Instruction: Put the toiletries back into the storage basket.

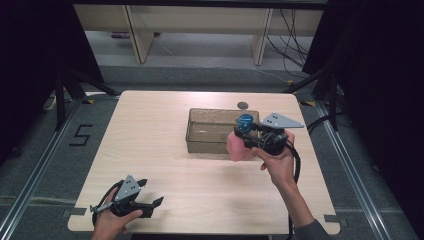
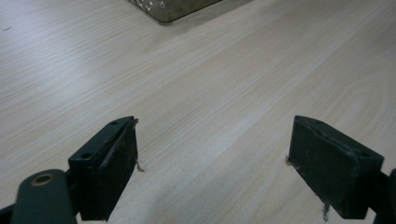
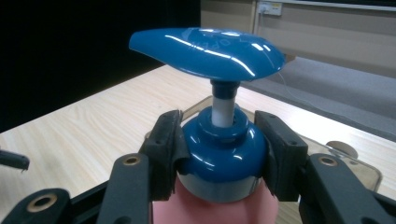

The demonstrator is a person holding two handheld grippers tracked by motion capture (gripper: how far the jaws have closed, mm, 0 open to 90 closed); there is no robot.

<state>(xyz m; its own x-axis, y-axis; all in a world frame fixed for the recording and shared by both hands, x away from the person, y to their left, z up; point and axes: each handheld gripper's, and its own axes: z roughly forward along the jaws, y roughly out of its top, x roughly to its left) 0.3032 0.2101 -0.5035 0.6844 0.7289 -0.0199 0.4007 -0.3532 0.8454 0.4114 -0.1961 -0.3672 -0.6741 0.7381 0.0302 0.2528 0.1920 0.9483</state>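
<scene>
From above, the right gripper (image 1: 248, 136) held a pink pump bottle (image 1: 239, 145) at the tub's (image 1: 200, 131) four o'clock corner; the left gripper (image 1: 150, 194) rested near the table's (image 1: 150, 130) seven o'clock edge – jaws apart over bare wood in its own view – while the right's jaws clamped the blue collar (image 3: 223, 154)

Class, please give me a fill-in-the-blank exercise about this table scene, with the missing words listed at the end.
1. The right claw grips a pink bottle by its ____ pump cap.
2. The left claw is ____ and holds nothing.
3. The clear tub stands on a ____ table.

Missing words: blue; open; wooden
</scene>
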